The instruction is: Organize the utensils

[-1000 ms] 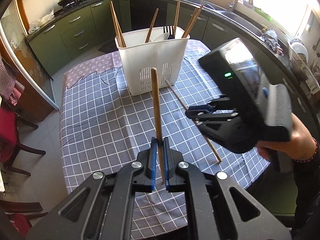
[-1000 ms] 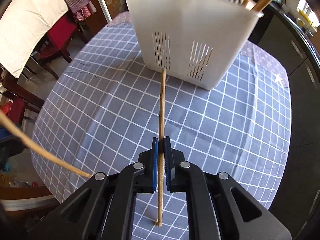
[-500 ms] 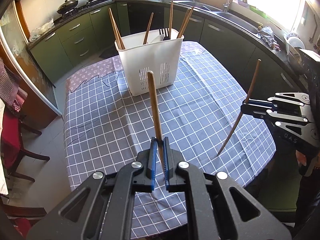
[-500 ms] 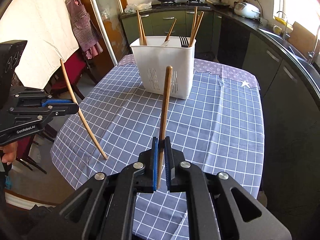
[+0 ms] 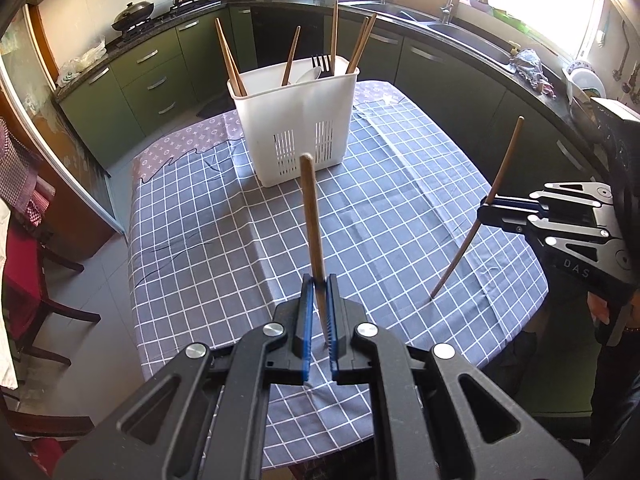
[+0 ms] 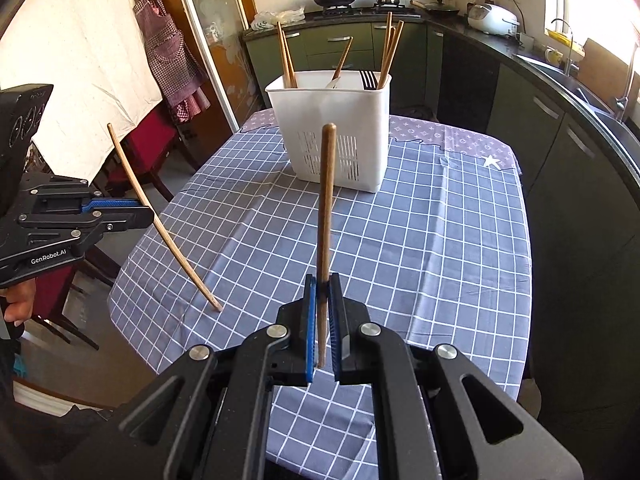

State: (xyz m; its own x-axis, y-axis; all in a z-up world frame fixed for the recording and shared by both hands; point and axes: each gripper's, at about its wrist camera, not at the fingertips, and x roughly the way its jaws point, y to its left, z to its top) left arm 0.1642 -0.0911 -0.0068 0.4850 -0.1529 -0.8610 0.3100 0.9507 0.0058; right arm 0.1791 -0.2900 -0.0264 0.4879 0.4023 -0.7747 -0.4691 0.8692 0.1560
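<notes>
Left gripper [image 5: 319, 280]: shut tight on a brown chopstick [image 5: 312, 220]. Blue pads [image 5: 307, 320] press the stick from both sides. Stick points up and away from the claw, a bit tilted, thick end on top. Thin end sits low between the pads. Tilted down toward the table [image 5: 200, 240], up in the air, not touching the cloth.

Right gripper [image 6: 323, 280]: shut tight too, on a second chopstick [image 6: 326, 200]. Same kind of hold, stick pinched between the blue pads [image 6: 310, 320], thick end up and far from the claw. Also tilted down over the checked cloth and clear of it.

Seen from the left claw, off to the right side: the other claw, side on, its stick slanting with the thin tip down near the cloth edge. Seen from the right claw, off to the left: the other claw, with a hand [image 6: 18, 304] wrapped around its handle below.

Straight ahead of both claws, well apart from them: a white basket [image 5: 296, 128] standing upright on the far part of the table. Inside it: more chopsticks [image 5: 362, 44] poking up, a black fork [image 5: 322, 65] and a spoon [image 5: 308, 76]. Neither held stick touches the basket.
</notes>
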